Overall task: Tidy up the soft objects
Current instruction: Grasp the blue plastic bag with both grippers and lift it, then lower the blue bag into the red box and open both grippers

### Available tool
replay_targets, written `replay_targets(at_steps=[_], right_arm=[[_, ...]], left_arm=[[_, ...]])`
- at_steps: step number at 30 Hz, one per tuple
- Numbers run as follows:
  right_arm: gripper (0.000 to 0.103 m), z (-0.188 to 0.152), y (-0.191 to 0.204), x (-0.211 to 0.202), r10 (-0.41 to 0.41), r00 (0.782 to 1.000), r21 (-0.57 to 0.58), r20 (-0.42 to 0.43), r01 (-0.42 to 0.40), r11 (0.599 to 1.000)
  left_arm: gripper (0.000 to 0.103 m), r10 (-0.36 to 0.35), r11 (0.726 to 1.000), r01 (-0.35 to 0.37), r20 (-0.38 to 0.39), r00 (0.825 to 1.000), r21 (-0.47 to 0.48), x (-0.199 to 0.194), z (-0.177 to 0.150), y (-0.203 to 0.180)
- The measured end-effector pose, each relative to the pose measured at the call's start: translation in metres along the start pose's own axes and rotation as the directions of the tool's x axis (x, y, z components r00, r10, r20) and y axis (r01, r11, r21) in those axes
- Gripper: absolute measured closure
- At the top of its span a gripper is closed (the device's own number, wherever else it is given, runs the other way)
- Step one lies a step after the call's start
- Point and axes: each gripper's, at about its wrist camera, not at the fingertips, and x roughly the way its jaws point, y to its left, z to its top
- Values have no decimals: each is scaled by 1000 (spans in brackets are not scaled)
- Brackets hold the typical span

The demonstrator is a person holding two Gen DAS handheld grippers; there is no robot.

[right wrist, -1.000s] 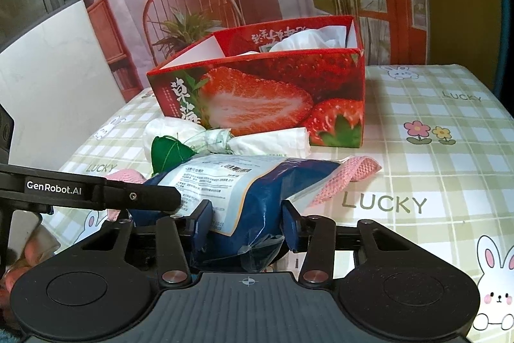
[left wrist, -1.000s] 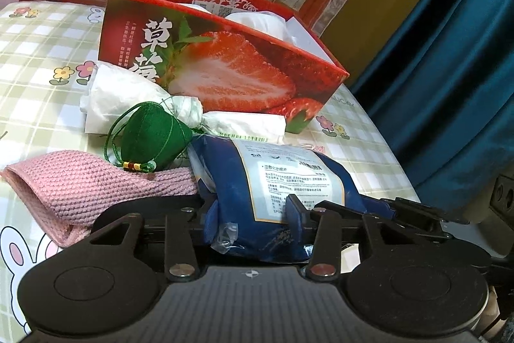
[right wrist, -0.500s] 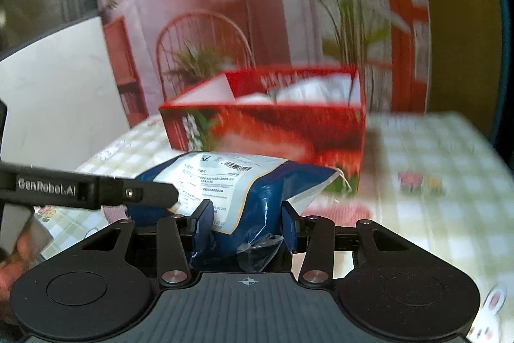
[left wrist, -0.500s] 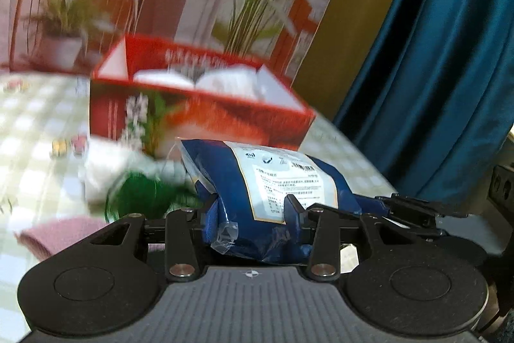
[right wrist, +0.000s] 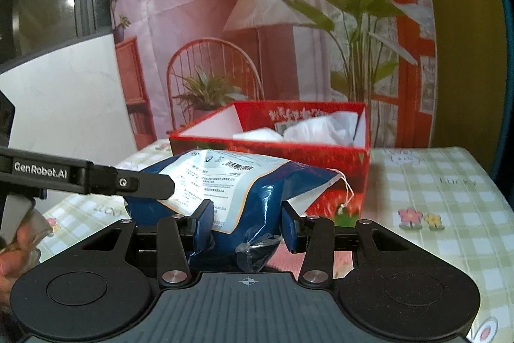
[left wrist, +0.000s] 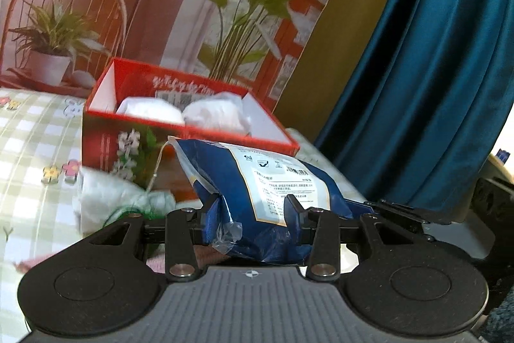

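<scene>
Both grippers hold one soft blue packet with a white label (left wrist: 257, 192), one at each end. My left gripper (left wrist: 253, 208) is shut on it; my right gripper (right wrist: 245, 214) is shut on its other end (right wrist: 225, 182). The packet is lifted above the table, in front of the red strawberry box (left wrist: 135, 147), which holds white soft bundles (left wrist: 212, 114). The box also shows in the right wrist view (right wrist: 321, 150). A white wrapped bundle (left wrist: 109, 195) and a green pouch (left wrist: 151, 208) lie on the table below, blurred.
The checked tablecloth (right wrist: 433, 198) stretches to the right of the box. A pink knitted cloth (left wrist: 29, 262) lies at the near left. A blue curtain (left wrist: 433, 85) hangs past the table's right edge. The left gripper's body (right wrist: 80, 179) crosses the right wrist view.
Both grippers have lifted the blue packet off the table and raised it toward the box's rim. The pink cloth, green pouch and white bundle stay below.
</scene>
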Motion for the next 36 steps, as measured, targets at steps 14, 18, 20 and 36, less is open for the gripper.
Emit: replay_targets(at_steps=[14, 18, 20, 36], right_arm=[[62, 82, -16, 43, 58, 996, -115, 68, -50, 992], [62, 101, -27, 69, 40, 997, -163, 66, -29, 986], [62, 107, -33, 83, 31, 998, -172, 57, -21, 985], [67, 103, -52, 176, -94, 990, -213, -103, 70, 975]], left_arm=[[59, 27, 996, -34, 85, 996, 81, 26, 78, 7], [59, 63, 992, -70, 71, 995, 100, 49, 98, 7], [59, 82, 994, -85, 51, 995, 70, 65, 107, 11], [59, 175, 983, -178, -69, 982, -47, 130, 114, 43]])
